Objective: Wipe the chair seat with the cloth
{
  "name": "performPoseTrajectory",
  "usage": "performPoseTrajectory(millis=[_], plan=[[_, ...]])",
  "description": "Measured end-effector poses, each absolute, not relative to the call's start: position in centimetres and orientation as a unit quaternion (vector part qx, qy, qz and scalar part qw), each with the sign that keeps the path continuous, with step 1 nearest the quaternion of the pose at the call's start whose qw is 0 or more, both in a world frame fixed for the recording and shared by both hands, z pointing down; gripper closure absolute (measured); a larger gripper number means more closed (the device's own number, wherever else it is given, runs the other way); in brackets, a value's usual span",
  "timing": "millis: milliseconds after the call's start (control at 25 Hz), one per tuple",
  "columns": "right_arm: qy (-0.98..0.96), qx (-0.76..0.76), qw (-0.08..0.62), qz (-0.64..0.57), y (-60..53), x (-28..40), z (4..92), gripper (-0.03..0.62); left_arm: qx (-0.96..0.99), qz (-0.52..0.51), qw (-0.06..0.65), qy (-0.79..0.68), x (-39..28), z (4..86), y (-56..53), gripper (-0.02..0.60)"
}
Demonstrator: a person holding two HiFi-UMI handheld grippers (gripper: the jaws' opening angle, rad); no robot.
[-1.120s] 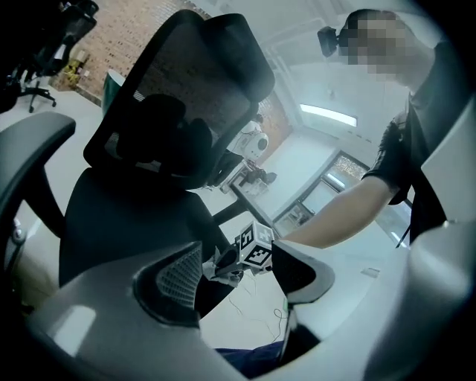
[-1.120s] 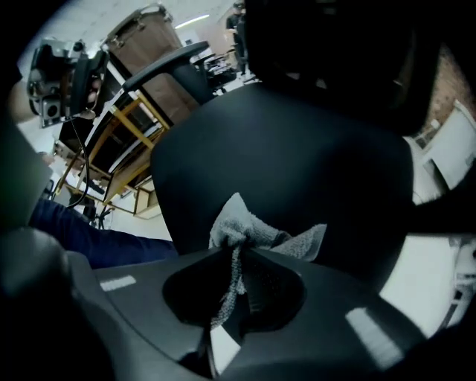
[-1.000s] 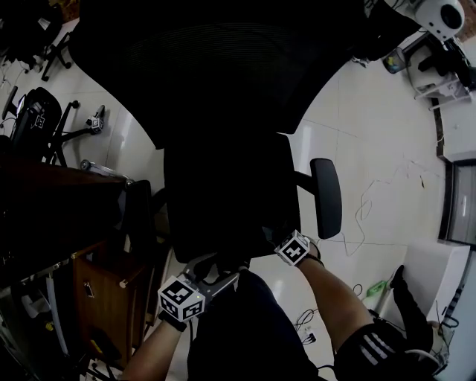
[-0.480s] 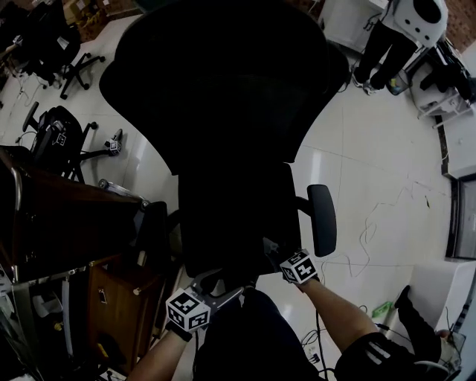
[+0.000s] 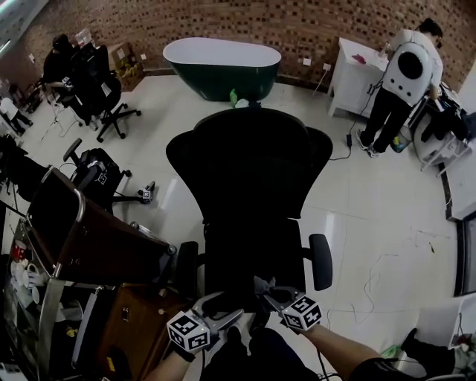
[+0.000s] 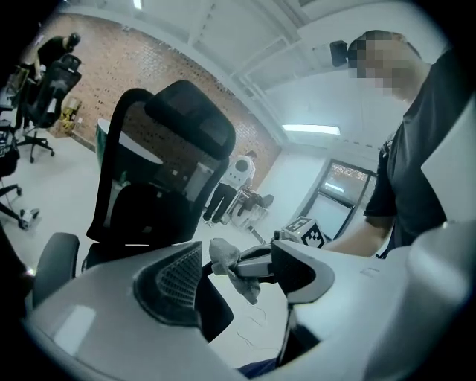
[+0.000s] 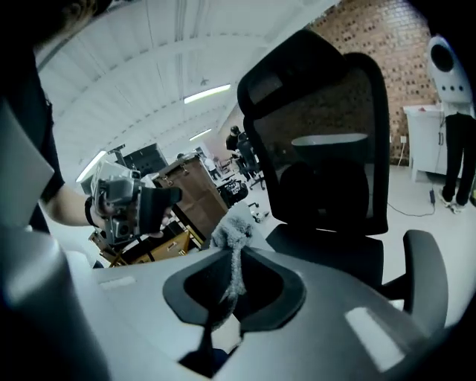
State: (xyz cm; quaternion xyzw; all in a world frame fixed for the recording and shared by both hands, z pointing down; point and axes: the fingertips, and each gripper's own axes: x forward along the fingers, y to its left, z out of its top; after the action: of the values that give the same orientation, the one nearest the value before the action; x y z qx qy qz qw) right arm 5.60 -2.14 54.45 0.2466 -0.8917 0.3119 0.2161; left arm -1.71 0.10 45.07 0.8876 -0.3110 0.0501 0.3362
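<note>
Cloth (image 7: 232, 232), small, grey and fuzzy, is pinched in the right gripper (image 5: 269, 292): the jaws are closed tight on it, so a crumpled tuft stands above the tips and a thin strand hangs down through the narrow slot between them. The left gripper (image 5: 220, 306) holds nothing. Its jaws are spread wide, and its own view shows the right gripper's tips and the cloth just ahead of that gap. Both grippers are held close together at the near edge of the chair seat (image 5: 249, 257), with the cloth in the air in front of the seat and not touching it. The black office chair faces the person, its tall mesh back (image 5: 249, 160) rising behind the seat and a padded armrest (image 5: 321, 262) on each side. To the left of the chair stands a dark wooden desk (image 5: 97, 238) with a wooden cabinet (image 5: 134, 316) below it. Beyond the chair, on the pale tiled floor (image 5: 372, 201), a dark green bathtub (image 5: 222, 68) with a white rim sits against a brick wall (image 5: 297, 22). At the far right a person in a white top (image 5: 407, 71) stands by a white cabinet (image 5: 355, 74), back turned. More black office chairs (image 5: 93, 71) stand at the far left.
</note>
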Motion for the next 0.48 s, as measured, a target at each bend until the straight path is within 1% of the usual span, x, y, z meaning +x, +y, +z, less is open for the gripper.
performPoseTrajectory(millis=[320,480], plan=[[-0.909,0.268,0.156,0.279,4.7,4.4,45.3,0.559,0.894,0.025,0.314,-0.319,-4.3,40.8,7.9,0.265],[-0.909,0.304,0.130,0.254,9.1,4.0,42.1,0.559,0.907,0.020,0.286,-0.309,-5.9,39.1,13.1,0.265]])
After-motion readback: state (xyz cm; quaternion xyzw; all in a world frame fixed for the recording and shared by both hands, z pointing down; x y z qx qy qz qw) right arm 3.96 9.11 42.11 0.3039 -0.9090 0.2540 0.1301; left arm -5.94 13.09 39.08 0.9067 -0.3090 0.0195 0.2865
